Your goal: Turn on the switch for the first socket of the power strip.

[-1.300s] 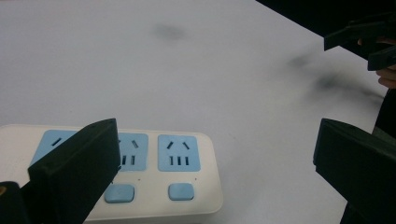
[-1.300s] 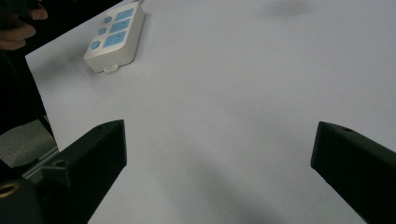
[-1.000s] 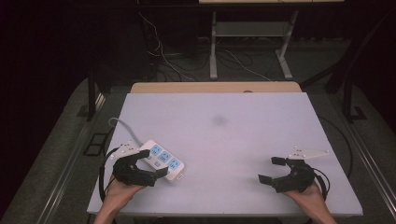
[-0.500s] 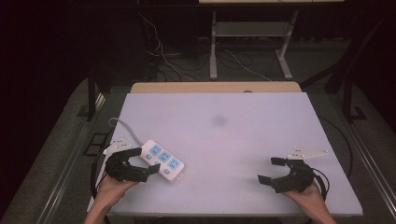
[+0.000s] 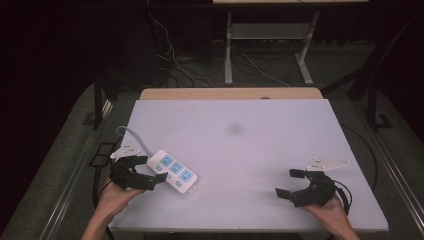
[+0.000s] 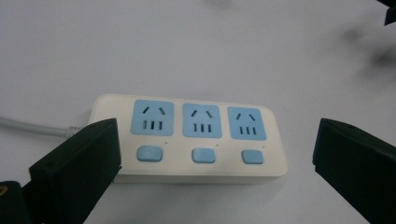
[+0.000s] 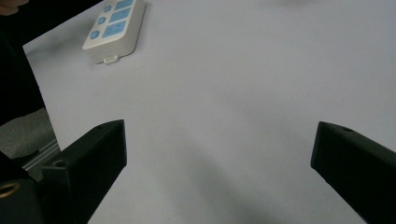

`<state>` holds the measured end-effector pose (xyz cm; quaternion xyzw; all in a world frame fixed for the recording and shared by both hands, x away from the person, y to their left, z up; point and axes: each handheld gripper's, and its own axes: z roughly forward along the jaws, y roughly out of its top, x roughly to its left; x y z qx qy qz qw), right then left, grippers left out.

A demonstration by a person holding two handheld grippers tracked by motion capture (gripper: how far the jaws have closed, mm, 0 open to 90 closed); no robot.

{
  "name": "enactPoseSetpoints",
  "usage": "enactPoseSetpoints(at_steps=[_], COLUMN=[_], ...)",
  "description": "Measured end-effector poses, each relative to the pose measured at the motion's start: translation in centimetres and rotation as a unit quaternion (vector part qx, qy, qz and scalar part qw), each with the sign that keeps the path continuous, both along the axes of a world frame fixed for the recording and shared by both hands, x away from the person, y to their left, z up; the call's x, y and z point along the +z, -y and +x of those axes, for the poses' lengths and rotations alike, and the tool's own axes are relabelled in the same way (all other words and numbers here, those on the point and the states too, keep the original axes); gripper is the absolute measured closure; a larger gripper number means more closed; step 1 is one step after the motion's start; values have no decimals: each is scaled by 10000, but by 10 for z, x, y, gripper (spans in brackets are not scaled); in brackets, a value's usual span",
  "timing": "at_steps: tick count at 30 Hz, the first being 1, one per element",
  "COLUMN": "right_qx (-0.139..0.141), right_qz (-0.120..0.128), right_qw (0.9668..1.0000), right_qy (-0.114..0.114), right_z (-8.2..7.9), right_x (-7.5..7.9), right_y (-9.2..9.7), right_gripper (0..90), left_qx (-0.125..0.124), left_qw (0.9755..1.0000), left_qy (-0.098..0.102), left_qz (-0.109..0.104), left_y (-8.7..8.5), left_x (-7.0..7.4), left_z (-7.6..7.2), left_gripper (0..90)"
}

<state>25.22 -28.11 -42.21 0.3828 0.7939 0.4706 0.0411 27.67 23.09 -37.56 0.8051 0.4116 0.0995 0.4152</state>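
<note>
Zero grabbed so far: my left gripper [image 5: 148, 171] hangs wide open around the power strip [image 5: 174, 171] near the table's [image 5: 260, 125] front-left corner. Right gripper [image 5: 290, 183] idles open, front-right. Clamping's left.

A white power strip [image 5: 174, 171] with three blue sockets and three blue buttons lay flat near the table's [image 5: 240, 150] front-left corner, angled diagonally, its grey cord [image 5: 131, 136] curving off toward the left edge.
</note>
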Motion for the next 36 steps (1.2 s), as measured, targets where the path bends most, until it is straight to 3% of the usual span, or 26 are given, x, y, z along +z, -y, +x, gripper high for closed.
enactPoseSetpoints(at_steps=[19, 26, 30, 33, 35, 36], right_qx=[23, 30, 52, 68, 62, 51], right_qz=[-45, -68, -75, -87, -93, -94], right_qw=[10000, 10000, 10000, 9999, 9999, 9999], right_qy=[-19, -30, -23, -12, -25, -31], right_z=[0, 1, 1, 1, 1, 1], right_x=[-1, -1, -1, -2, -2, -2], right_y=[-1, -1, -1, -2, -2, -2], right_gripper=[32, 31, 31, 31, 32, 31], left_qx=[-47, -117, -121, -171, -200, -220], left_qw=[9987, 9980, 9972, 9966, 9961, 9957], left_qy=[-231, -316, -317, -357, -389, -393], left_qz=[456, 542, 664, 722, 761, 804], left_y=[-8, -7, -6, -5, -6, -6], left_x=[12, 15, 16, 16, 16, 16], left_z=[23, 30, 33, 36, 38, 40], left_gripper=[56, 158, 265, 422, 451, 515])
